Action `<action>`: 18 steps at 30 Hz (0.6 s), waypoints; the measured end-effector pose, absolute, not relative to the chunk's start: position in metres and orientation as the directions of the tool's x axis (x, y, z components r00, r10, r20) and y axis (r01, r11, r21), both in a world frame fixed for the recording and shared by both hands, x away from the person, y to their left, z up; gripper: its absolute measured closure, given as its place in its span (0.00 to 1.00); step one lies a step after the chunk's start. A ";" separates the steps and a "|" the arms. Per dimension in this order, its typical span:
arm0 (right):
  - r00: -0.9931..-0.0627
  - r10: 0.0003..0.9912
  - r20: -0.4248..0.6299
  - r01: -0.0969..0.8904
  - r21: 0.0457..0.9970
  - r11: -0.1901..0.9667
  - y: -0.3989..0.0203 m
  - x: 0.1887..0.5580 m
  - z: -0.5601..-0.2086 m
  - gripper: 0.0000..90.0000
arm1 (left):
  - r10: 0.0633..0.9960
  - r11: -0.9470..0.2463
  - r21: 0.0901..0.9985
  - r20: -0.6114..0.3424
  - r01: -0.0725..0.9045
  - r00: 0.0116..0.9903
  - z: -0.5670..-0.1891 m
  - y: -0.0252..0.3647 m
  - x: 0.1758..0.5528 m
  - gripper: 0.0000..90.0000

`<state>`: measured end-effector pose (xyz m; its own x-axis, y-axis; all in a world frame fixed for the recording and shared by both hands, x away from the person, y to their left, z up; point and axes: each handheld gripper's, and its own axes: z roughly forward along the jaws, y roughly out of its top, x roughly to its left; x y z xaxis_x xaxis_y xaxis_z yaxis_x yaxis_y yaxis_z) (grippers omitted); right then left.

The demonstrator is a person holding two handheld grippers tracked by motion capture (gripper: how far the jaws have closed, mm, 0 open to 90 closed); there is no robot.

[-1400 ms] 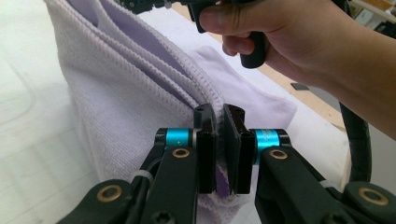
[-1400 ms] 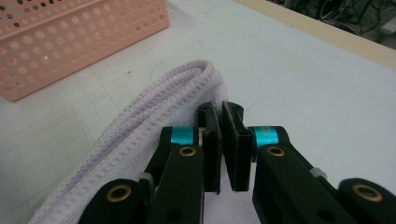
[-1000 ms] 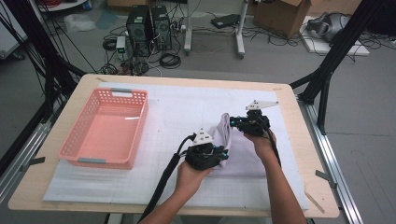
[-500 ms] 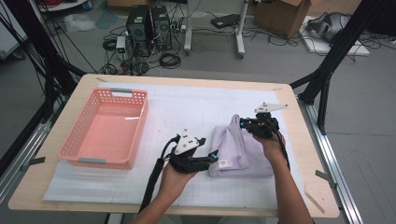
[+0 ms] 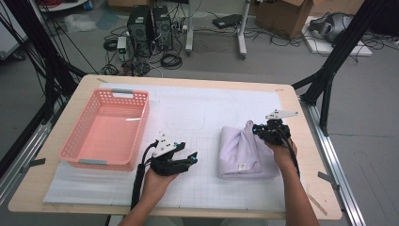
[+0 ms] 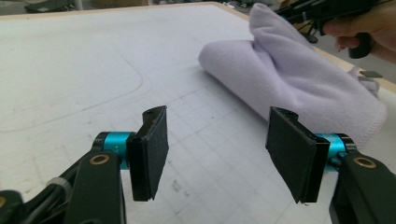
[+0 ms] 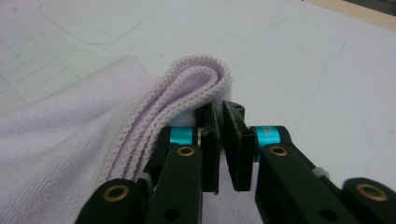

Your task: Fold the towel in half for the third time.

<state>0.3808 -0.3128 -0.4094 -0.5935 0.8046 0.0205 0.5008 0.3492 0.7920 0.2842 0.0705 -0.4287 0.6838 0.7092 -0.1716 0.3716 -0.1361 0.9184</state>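
High view: the right gripper (image 5: 256, 129) pinches the far edge of the folded lilac towel (image 5: 240, 153) near the desk's (image 5: 301, 197) right side. Left gripper (image 5: 190, 159), fingers wide and holding nothing, hovers over bare mat between the towel and the pink basket (image 5: 106, 129).

Basket (image 5: 106, 129) left on table (image 5: 197, 87); towel (image 5: 242, 150) right, well apart.
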 end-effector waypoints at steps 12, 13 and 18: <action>-0.533 0.843 0.071 0.510 0.822 0.253 -0.345 0.321 -0.402 0.55 | 0.706 -0.134 0.930 -0.153 0.342 0.691 -0.430 0.086 0.286 0.43; -0.535 0.841 0.074 0.514 0.819 0.255 -0.344 0.314 -0.403 0.52 | 0.704 -0.138 0.929 -0.151 0.343 0.694 -0.430 0.087 0.286 0.43; -0.565 0.820 0.089 0.530 0.801 0.278 -0.332 0.292 -0.416 0.47 | 0.707 -0.138 0.932 -0.144 0.334 0.693 -0.431 0.089 0.286 0.43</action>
